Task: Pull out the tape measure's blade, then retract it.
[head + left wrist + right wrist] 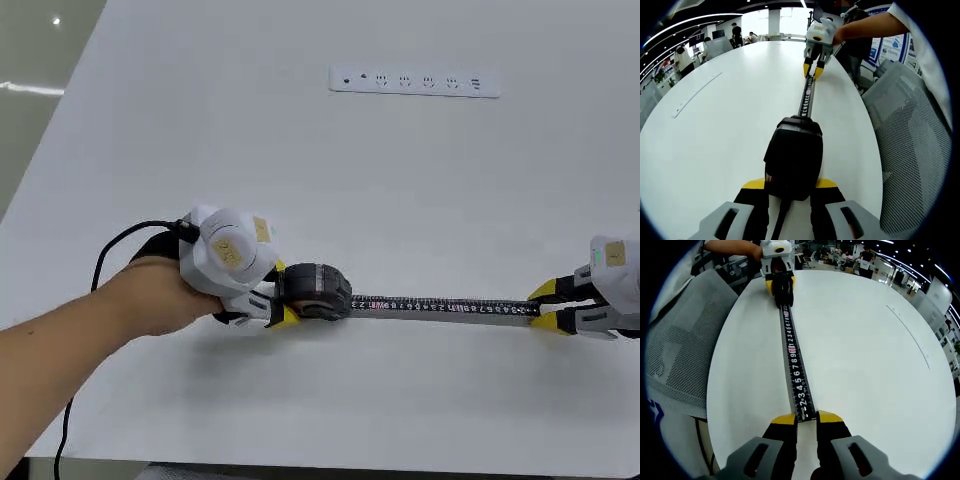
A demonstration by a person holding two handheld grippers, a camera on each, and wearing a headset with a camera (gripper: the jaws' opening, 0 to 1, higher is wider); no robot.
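Across the white table [400, 200], the left gripper [282, 293] is clamped round the black tape measure [318, 291] near the front edge; its blade [440, 306] runs out flat to the right gripper [544, 305], whose jaws pinch the tip.

Dark tape measure [314, 291] on white table [300, 150], blade [440, 306] out flat

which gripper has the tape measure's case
The left gripper, on the left in the head view: its jaws are clamped on the black case. The right gripper instead pinches the end of the extended blade.
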